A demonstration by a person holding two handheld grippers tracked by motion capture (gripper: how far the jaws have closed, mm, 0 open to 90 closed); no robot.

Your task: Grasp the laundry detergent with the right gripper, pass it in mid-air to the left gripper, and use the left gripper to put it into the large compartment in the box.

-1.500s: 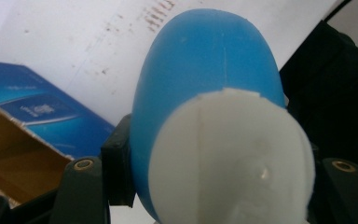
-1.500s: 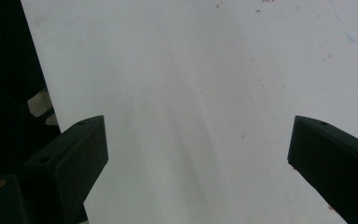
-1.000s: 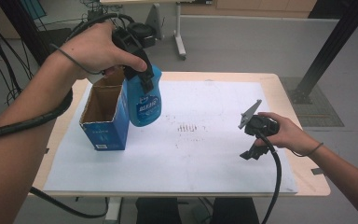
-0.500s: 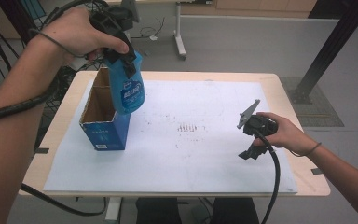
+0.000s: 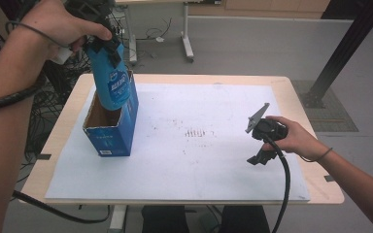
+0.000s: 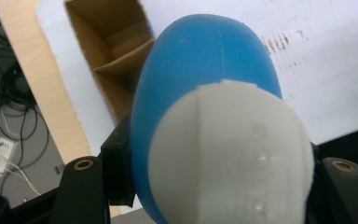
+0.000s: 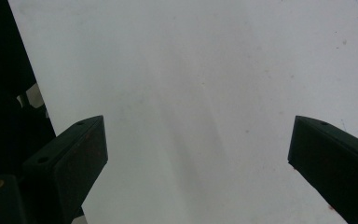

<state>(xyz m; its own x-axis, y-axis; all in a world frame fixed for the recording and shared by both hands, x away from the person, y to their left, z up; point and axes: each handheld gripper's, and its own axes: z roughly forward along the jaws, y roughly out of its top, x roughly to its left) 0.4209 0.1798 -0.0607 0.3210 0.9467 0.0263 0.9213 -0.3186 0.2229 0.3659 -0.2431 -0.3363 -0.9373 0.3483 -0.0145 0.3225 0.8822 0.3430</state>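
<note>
Carefully now: the left gripper (image 5: 108, 46) is clamping the blue bottle (image 5: 110, 83) near its white cap (image 6: 230, 154) and holding it above the open cardboard box (image 5: 112, 127) at the desk's (image 5: 291, 94) left side. Lowering it well means keeping the smooth, rounded plastic body upright and centred between the box's stiff brown walls. The right gripper (image 7: 198, 154) is resting wide and empty over the matte white sheet (image 5: 199, 160).

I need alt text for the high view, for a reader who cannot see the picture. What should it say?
A person's left tool holds a blue bottle upright over an open blue cardboard box at the left of a white-covered table. The right tool, jaws open and holding nothing, rests low over the table's right side.
</note>
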